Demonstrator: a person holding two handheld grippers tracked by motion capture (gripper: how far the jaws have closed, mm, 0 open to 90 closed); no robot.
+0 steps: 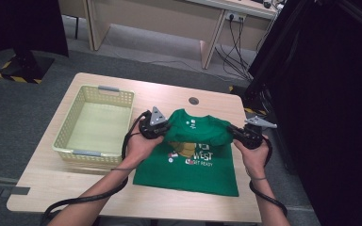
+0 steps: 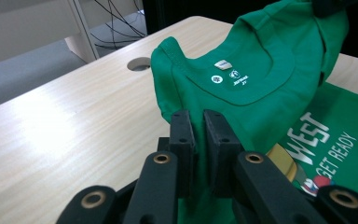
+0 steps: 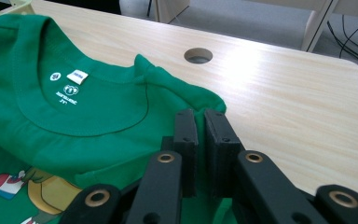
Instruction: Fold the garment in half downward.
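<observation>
Now both hands hover level, left gripper (image 1: 162, 128) and right gripper (image 1: 232, 131) clamping the green shirt (image 1: 193, 165).

I hold the left gripper (image 1: 162, 128) and right gripper (image 1: 233, 132) level, tips facing inward, jaws nearly closed on cloth (image 1: 195, 127), it seems; forearms reach up from below.

"WEST", "GET READY" on green T-shirt (image 2: 279, 79)

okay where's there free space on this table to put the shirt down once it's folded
Bare wood lies behind the shirt around the round hole, and along the near edge in front of the basket. The middle is crowded by shirt and both hands.
</observation>
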